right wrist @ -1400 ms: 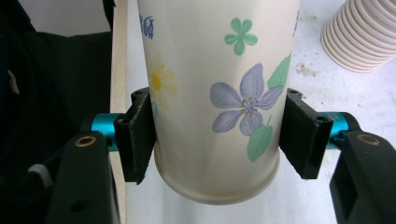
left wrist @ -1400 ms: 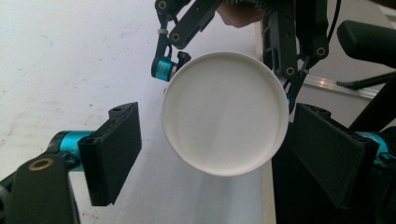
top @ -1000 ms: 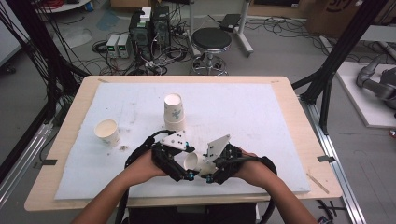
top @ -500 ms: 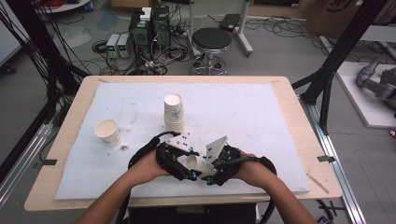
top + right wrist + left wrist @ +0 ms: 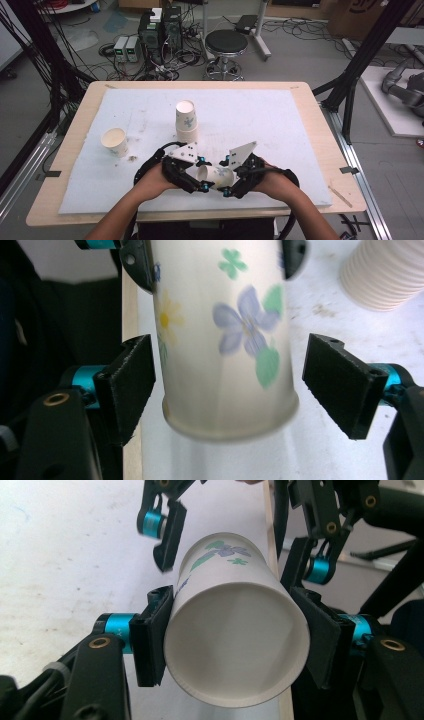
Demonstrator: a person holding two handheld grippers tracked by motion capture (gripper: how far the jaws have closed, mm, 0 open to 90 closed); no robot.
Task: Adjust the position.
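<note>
A white paper cup (image 5: 215, 176) with a flower print lies level in the air between my two grippers, near the table's front edge. My left gripper (image 5: 237, 630) has just closed and is shut on the cup (image 5: 235, 625) near its open rim, pads pressing both sides. My right gripper (image 5: 232, 390) has just been opening. Its pads (image 5: 127, 385) stand apart from the cup (image 5: 225, 340), whose base end sits between them untouched. In the high view the left gripper (image 5: 197, 180) and right gripper (image 5: 227, 182) face each other.
A stack of paper cups (image 5: 186, 122) stands upside down at mid-table, beyond the grippers. A single upright cup (image 5: 115, 141) sits at the left on the white mat (image 5: 280, 125). The table's wooden front edge (image 5: 175, 216) runs just under the hands.
The left jaws have closed onto the cup's rim end and the right jaws have spread away from it. Both hands stayed almost where they were.
</note>
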